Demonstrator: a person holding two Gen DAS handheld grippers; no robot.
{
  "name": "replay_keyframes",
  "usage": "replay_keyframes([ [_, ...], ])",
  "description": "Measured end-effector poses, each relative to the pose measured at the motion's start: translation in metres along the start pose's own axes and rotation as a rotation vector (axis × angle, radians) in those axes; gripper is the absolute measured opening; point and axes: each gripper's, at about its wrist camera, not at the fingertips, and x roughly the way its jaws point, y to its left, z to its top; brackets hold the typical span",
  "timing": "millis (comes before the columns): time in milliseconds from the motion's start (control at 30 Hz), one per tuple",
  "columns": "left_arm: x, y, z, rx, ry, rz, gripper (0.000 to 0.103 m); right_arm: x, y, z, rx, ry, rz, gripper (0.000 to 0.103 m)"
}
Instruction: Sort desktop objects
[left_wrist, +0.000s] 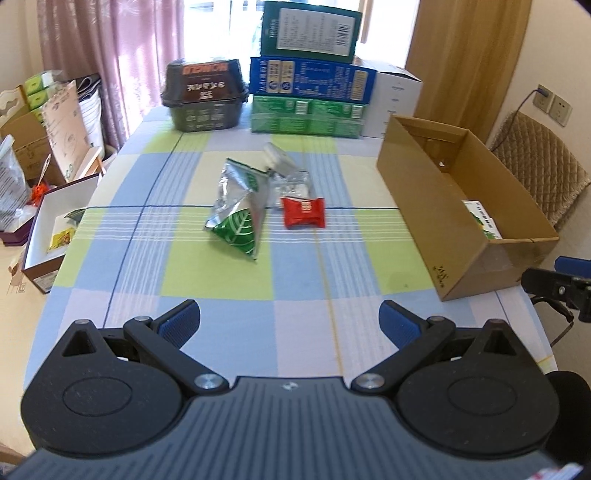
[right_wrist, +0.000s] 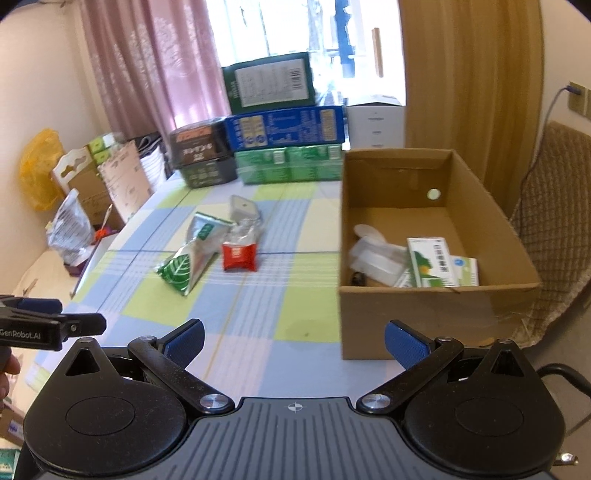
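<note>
Left tongs (left_wrist: 290, 321): hanging above the near end of the counter (left_wrist: 229, 280), fingers spread wide, gripping nothing. Right tongs (right_wrist: 293, 341): likewise standing agape and empty, hovering beside the cardboard box (right_wrist: 424, 306).

Items lying mid-counter: green and silver pouch (left_wrist: 236, 210); red packet (left_wrist: 304, 212) sitting just beside it; clear wrapper (left_wrist: 290, 177) lying behind both, touching the red packet.

The cardboard box is sitting on the counter's right side, open at the top, holding green and white medicine cartons (right_wrist: 434, 264) and a white plastic piece (right_wrist: 373, 253).

Stacked cartons (left_wrist: 308, 70) and a dark container (left_wrist: 205, 96) are standing at the far edge.
</note>
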Motion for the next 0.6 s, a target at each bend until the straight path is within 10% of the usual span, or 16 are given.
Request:
replay_keyframes([
  [600, 0.008, 0.042, -0.010, -0.052, 0.011, 0.026, 0.101, 0.031, 0.049, -0.001, -0.080, 0.040, 0.049, 0.101],
])
